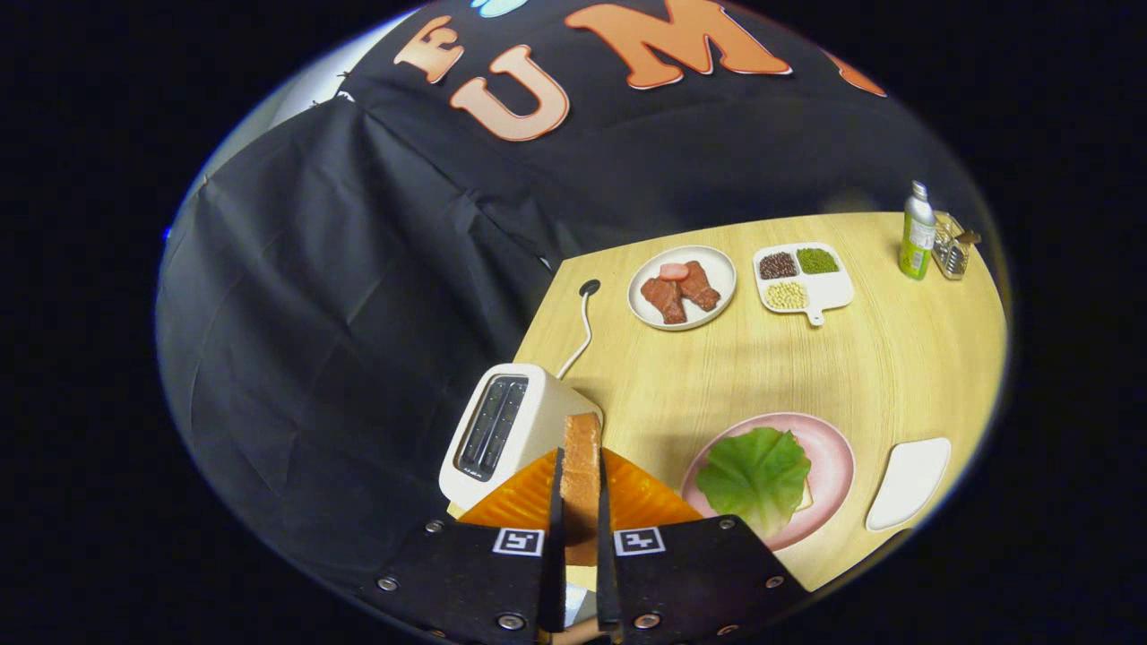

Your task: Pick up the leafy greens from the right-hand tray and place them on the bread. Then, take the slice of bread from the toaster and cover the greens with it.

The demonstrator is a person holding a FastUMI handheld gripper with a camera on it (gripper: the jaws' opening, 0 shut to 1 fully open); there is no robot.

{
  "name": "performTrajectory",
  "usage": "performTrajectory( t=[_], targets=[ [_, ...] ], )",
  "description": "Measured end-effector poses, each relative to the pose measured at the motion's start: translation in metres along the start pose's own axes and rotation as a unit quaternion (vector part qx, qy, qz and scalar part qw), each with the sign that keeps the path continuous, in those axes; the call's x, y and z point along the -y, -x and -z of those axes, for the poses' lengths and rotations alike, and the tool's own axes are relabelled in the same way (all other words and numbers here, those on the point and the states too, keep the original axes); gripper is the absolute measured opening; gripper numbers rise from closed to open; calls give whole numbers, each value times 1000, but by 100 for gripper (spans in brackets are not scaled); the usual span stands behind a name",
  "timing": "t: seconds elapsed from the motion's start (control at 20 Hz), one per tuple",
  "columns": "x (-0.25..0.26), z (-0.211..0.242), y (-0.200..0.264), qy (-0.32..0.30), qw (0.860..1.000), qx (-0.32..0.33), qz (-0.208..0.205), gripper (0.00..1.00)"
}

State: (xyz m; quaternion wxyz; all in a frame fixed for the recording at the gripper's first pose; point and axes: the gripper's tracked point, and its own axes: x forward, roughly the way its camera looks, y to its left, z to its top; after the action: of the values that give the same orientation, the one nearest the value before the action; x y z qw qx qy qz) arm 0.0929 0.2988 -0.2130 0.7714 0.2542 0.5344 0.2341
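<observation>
A staged kitchen booth: black cloth walls surround a wooden tabletop (744,376) set with a toaster (506,430), food plates (682,287) and a bottle (917,231).

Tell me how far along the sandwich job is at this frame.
Done: the leafy greens lie on the bread on the pink plate; the white tray beside it is bare. In hand: the tool is shut on the bread slice, held edge-up beside the toaster. Left: carry the slice over and lay it on the greens.
</observation>
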Motion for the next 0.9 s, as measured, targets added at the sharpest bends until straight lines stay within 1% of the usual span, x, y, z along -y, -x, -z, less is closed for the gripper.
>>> performTrajectory(
  t=[0.6, 0.75, 0.9],
  targets=[
    [78, 31, -27, -18, 1000, -7, -7, 14],
    [104, 43, -34, -27, 1000, -15, -4, 14],
    [126, 50, -43, -19, 1000, -14, 3, 14]
  ],
)
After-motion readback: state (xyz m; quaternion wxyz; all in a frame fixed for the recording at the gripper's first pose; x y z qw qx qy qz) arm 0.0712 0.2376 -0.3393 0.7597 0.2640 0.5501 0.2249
